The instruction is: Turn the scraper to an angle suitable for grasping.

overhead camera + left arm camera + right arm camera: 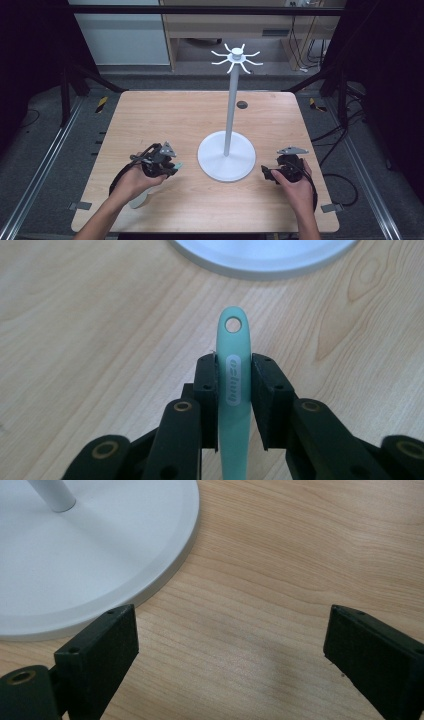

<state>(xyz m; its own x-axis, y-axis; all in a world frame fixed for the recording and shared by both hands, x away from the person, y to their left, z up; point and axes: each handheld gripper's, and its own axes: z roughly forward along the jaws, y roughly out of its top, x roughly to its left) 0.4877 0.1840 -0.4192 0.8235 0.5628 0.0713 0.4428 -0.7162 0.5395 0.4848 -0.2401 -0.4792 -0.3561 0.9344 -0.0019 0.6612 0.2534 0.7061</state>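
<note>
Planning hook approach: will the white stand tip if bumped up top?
Probably resists light nudges: the white stand has a wide disc base flat on the table. Its tall thin pole gives leverage, so a firm push near the hooks might rock it.

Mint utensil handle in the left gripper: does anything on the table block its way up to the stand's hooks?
Nothing visible does. The left gripper grips the mint handle beside the stand's base; the hooks are bare, with open space below them.
</note>
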